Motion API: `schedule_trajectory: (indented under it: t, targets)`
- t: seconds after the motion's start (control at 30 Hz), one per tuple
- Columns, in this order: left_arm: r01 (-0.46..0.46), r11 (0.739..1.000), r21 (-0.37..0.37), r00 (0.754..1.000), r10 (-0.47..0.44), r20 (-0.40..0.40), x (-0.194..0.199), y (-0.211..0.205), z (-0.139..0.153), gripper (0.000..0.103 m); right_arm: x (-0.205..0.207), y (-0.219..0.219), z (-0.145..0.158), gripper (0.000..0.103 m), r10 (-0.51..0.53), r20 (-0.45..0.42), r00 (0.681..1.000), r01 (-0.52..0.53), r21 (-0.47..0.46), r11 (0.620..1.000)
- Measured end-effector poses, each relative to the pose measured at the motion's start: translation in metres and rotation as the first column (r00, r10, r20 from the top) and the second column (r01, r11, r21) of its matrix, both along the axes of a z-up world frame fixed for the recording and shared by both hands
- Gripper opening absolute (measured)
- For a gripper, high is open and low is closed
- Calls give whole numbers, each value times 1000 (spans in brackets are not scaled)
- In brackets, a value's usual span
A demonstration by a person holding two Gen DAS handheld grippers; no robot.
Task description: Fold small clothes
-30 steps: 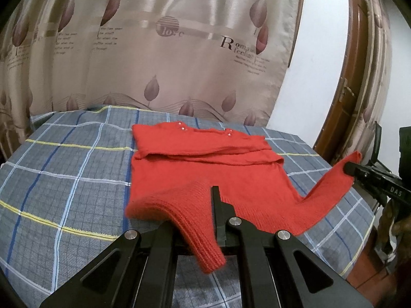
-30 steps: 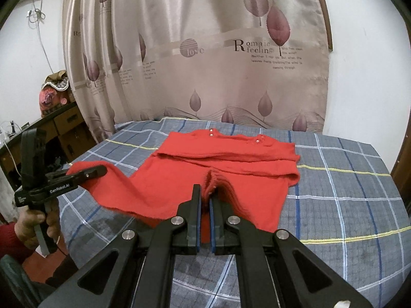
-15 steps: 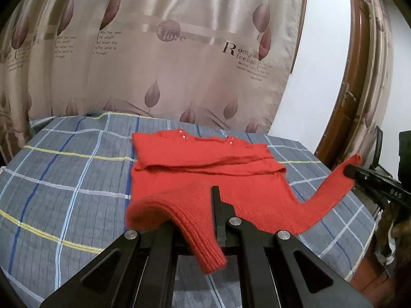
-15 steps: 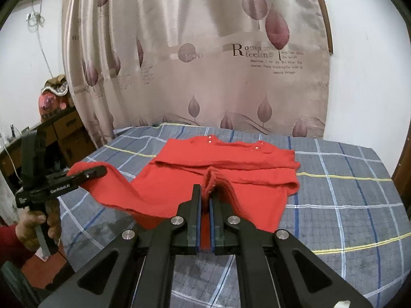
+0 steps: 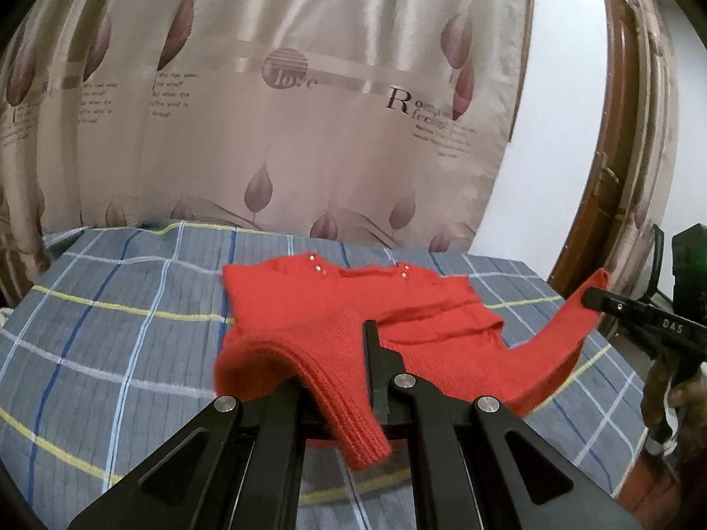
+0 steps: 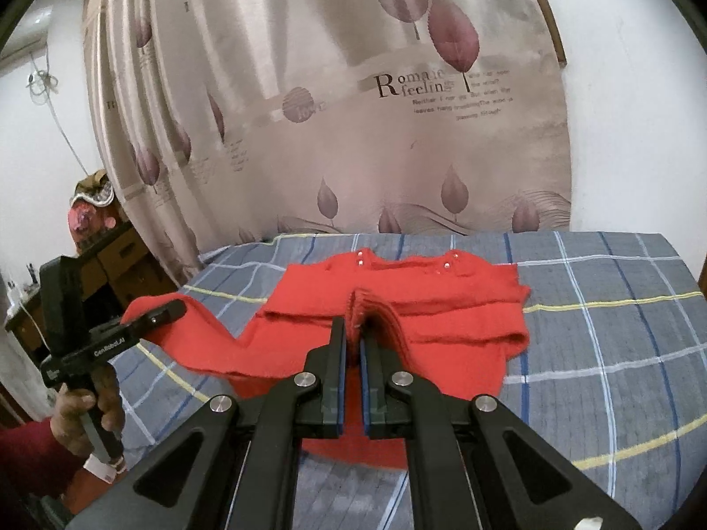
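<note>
Sweater [image 5: 353, 309] flat on plaid bed [image 5: 110, 344], neckline far, hem near, long axis running away. Left-wrist view: left gripper [image 5: 349, 380] pinched on a near corner, cuff drooping over it; right gripper [image 5: 594, 298] at far right clamped on the stretched sleeve tip. Right-wrist view: right gripper [image 6: 352, 344] pressed on a raised fold at mid-hem; left gripper [image 6: 172, 309] off left edge, in a hand [image 6: 84, 415]. Curtain [image 6: 353, 110] behind; nothing blocking.
</note>
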State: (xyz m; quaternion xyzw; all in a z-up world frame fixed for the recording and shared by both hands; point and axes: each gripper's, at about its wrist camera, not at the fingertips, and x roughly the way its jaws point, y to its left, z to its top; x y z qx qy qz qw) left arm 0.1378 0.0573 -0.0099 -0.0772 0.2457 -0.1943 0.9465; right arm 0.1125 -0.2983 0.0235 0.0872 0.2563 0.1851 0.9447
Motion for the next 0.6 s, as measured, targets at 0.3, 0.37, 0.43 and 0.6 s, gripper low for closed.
schedule_trajectory:
  t: [0.3, 0.37, 0.43, 0.6]
  targets:
    - [-42, 998, -35, 999, 41, -28, 48, -2, 3, 4, 54, -14, 8, 5, -22, -3, 1000, 22, 22, 1000]
    - [-50, 998, -33, 998, 49, -33, 58, -5, 2, 4, 66, -18, 8, 5, -32, -4, 999, 32, 31, 999]
    - [-60, 998, -26, 998, 59, -38, 70, -9, 1, 4, 76, -21, 8, 5, -43, -1, 999, 43, 24, 999]
    - [-74, 997, -26, 995, 73, -66, 94, -15, -6, 4, 99, -30, 6, 5, -66, -2, 998, 66, 24, 998]
